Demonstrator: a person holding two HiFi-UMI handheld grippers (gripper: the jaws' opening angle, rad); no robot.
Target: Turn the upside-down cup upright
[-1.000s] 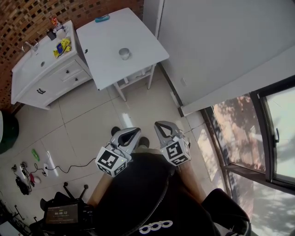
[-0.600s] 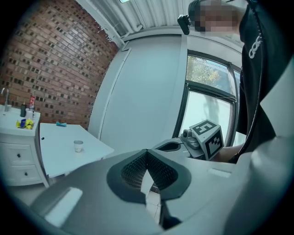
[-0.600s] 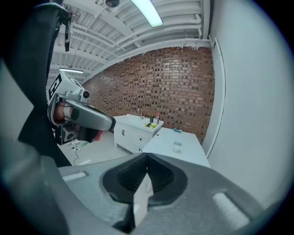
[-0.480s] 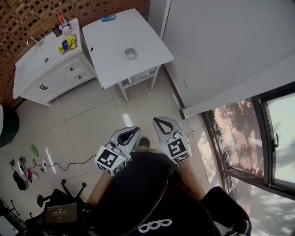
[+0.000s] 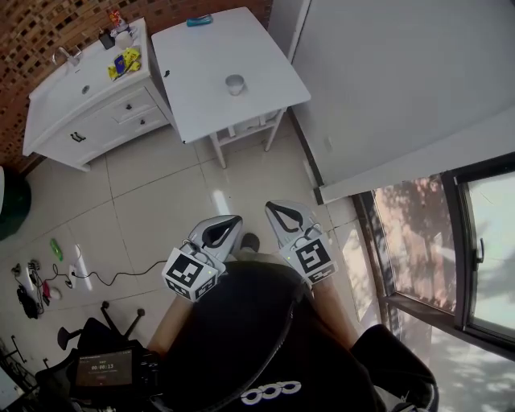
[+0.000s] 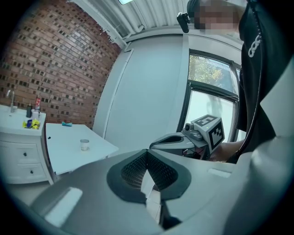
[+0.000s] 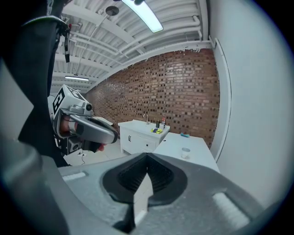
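A small pale cup stands near the middle of the white table, far ahead of me; it is too small to tell which way up it is. Both grippers are held close to my body above the tiled floor, well short of the table. My left gripper is shut with nothing in it, and my right gripper is shut and empty too. The left gripper view has the cup at the left beyond the shut left gripper. In the right gripper view the cup is past the right gripper.
A white sink cabinet with drawers and small bottles stands left of the table against a brick wall. A blue object lies at the table's far edge. Cables and clutter sit on the floor at left. A white wall and window are on the right.
In the head view the table and cup have drifted right and towards the top. The right gripper has lifted a little; both grippers stay shut.
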